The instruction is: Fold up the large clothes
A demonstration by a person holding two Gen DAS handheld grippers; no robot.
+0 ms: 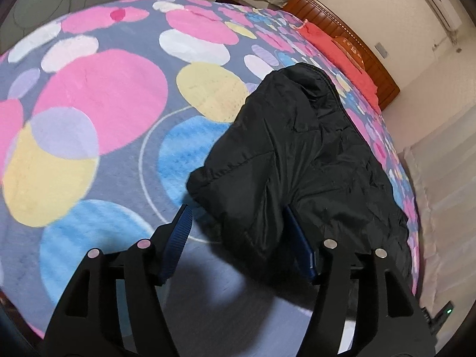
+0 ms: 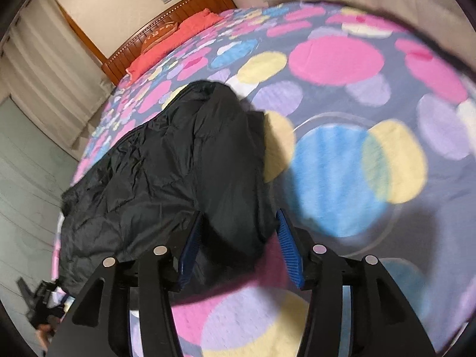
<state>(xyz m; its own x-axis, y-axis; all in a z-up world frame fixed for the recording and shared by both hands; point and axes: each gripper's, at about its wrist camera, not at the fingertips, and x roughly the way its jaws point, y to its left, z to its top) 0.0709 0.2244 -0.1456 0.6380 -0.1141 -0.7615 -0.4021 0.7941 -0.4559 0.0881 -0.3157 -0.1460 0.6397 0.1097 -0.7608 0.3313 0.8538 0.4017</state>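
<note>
Holding the left gripper [image 1: 236, 208] about half open over the near corner of the black jacket [image 1: 297, 154], gripping nothing. Keeping one blue pad [image 1: 178, 235] out over the bedspread, clear of the cloth, and bringing the other pad [image 1: 300, 247] right up against the jacket's near edge, whether touching or only just beside being hard to tell. Straddling that corner of the jacket without pinching it.

Holding the right gripper [image 2: 238, 214] parted as well, at the jacket's [image 2: 166, 163] other near end, clamping nothing. Bracketing a rounded fold of the dark cloth between the jaws, keeping the pad [image 2: 190, 244] on the jacket's side close against the fabric and the outer pad [image 2: 288, 244] slightly apart from it, over the bedspread.

Leaving the jacket lying as a folded, puffy, wrinkled bundle on the bed [image 1: 104, 104], near the side edge that borders the pale floor [image 2: 26, 178] and running lengthwise toward the wooden headboard [image 1: 351, 41]. Resting on a grey bedspread printed with pink, yellow, blue and lilac circles. Lying well apart from the red pillows [image 1: 333, 47] by the headboard.

Showing up blurred at the lower left of the right wrist view, the other gripper [image 2: 38, 303] in a hand.
</note>
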